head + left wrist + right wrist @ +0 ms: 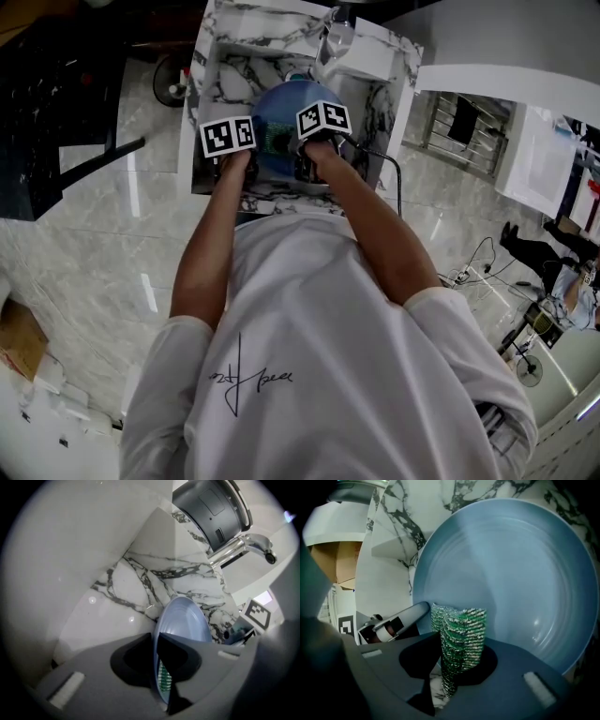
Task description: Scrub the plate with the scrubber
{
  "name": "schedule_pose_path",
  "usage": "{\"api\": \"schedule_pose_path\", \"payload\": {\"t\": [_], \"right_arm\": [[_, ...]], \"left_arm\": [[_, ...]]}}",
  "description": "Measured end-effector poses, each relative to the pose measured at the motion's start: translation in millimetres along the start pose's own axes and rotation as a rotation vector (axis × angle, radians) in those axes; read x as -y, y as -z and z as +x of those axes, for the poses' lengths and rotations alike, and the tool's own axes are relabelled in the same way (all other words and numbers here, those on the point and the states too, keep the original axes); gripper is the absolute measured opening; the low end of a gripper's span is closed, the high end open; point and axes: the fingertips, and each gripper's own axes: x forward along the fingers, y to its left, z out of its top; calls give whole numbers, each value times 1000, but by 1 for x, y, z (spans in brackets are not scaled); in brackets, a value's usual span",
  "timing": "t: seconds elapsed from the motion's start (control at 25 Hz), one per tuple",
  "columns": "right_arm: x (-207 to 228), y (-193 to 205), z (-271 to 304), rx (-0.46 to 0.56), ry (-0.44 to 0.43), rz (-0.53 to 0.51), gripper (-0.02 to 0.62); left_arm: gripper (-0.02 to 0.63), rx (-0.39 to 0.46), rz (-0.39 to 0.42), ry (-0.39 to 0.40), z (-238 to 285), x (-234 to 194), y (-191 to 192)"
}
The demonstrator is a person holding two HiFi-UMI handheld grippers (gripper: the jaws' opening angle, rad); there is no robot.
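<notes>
Blue plate (501, 573): held tilted on edge over the marble sink (220, 56), near its front wall, with the hollow face turned to the right claw.
Left claw (155, 644): clenched on the plate's rim, which runs edge-on between its jaws.
Right claw (454, 653): grasping the green and silver mesh scrubber (461, 630), which stands up out of the jaws.
Scrubber against plate: its top lies on the plate's face, low and towards the left rim, just beside the left claw's grip.
Faucet (239, 545): chrome, at the sink's far edge, well apart from the plate.
Hidden in head view: the marker cubes (229, 136) and hands cover both claws' jaws and the plate's near rim.
Unclear: whether the plate's lower rim touches the sink.
</notes>
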Motion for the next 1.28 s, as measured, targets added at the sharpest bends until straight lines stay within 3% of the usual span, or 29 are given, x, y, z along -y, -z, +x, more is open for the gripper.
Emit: {"api": "schedule_pose_path", "payload": {"t": [0.2, 0.6, 0.92, 1.28], "right_arm": [[-9, -13, 0, 67, -45, 27, 72], [-15, -28, -31, 120, -103, -19, 72], [-17, -44, -54, 166, -110, -74, 72], [-19, -55, -43, 142, -58, -132, 72]], "left_arm": [[88, -5, 8, -3, 0, 0, 1], [87, -4, -7, 9, 1, 0, 1], [89, -4, -3, 9, 0, 0, 0], [88, -8, 0, 2, 0, 0, 2]]}}
